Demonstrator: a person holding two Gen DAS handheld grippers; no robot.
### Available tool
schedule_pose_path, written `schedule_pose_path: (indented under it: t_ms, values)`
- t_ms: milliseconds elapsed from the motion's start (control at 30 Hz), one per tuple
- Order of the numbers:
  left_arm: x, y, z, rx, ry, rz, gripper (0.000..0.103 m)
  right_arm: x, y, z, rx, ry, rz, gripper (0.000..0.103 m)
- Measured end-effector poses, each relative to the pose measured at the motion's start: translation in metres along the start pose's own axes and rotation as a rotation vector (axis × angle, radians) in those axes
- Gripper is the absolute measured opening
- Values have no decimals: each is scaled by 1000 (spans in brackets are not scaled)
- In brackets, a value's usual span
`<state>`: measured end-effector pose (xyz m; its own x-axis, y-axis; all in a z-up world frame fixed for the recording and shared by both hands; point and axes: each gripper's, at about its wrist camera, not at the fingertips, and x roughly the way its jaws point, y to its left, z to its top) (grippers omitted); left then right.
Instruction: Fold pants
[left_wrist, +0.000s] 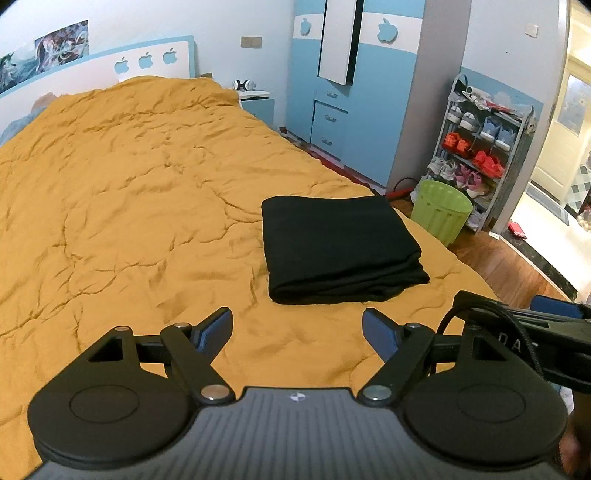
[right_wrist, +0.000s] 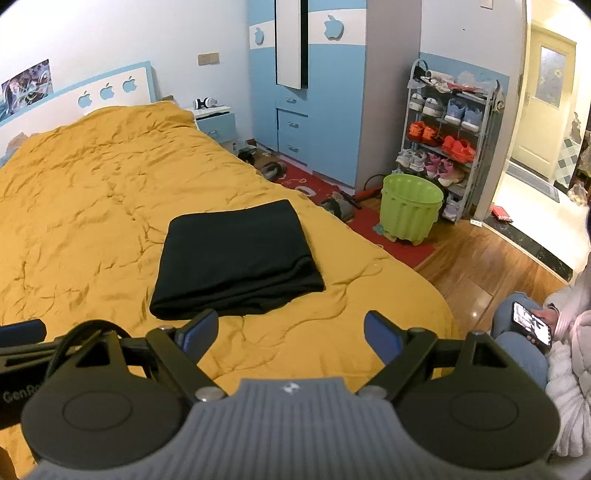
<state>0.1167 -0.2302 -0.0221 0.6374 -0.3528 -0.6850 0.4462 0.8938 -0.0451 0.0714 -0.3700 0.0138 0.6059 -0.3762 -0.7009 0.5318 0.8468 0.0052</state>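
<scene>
The black pants lie folded into a thick rectangle on the mustard bedspread, near the bed's right edge. They also show in the right wrist view. My left gripper is open and empty, held just short of the pants' near edge. My right gripper is open and empty, also just short of the near edge, to the right of the left one. Part of the right gripper shows at the right of the left wrist view.
A green bin and a shoe rack stand on the floor right of the bed. A blue wardrobe and a nightstand are behind. A seated person with a phone is at the right.
</scene>
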Motion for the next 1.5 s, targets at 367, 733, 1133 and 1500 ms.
schedule_pose_path:
  t_ms: [367,733,1133,1500]
  values:
    - [-2,-1,-2,-4,-4,-3,93,-2,0,-1,-1,-7,-10,82]
    - [-3,-1,-2,-4,-5,-4,93,-1,0,0,-2,-7,-9,82]
    - [-3,-1,-2,-5,-5,-3,93,-3,0,-1,0,-6,-10,82]
    - [-5,-4,-6,-6,-1,-3,93,-10,-5,-7,2,-2,-15,82]
